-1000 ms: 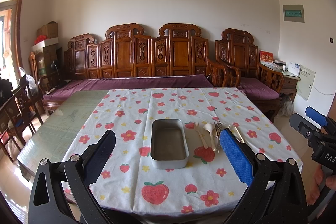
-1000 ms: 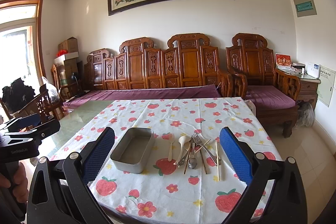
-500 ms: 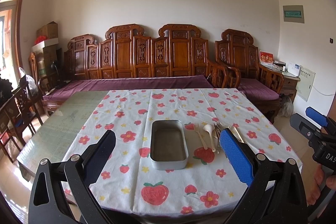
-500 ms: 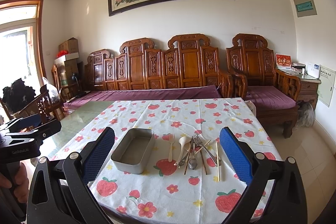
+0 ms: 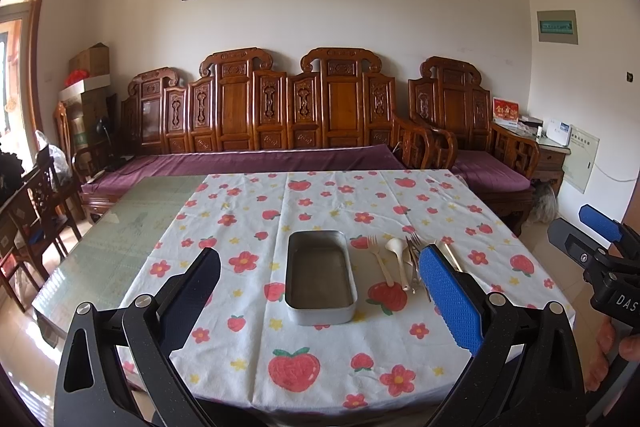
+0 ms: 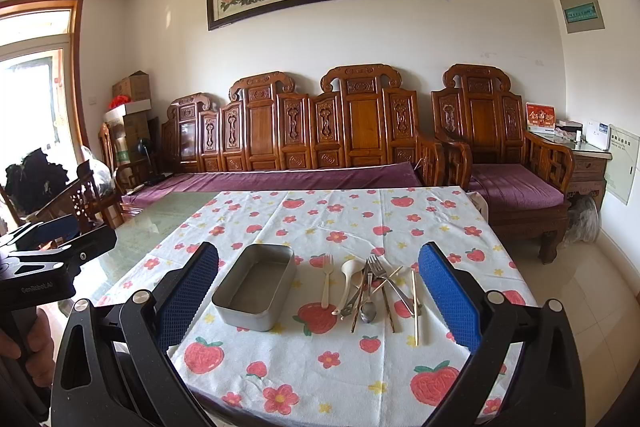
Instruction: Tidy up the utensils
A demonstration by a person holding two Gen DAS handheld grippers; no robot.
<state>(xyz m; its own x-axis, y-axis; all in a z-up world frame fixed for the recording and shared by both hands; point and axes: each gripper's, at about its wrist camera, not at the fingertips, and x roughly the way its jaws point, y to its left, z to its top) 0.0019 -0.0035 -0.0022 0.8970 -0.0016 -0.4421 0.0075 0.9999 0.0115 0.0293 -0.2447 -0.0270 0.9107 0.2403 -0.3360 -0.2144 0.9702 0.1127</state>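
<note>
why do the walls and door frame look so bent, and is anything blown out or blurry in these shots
Fisheye distortion in both wrist views: straight edges bow toward the dark circular rim. Right wrist view: the doorway at left is overexposed; the utensils and metal tin look sharp. Left wrist view: soft even daylight, faint shadows, the tin in focus.

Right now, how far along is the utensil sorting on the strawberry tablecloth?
Nothing looks done: the rectangular metal tin is empty. Nothing is in hand: the left gripper and right gripper both hover open. Everything is left: the cream plastic fork, cream plastic spoon and the tangled pile of metal cutlery and chopsticks lie beside the tin.
</note>
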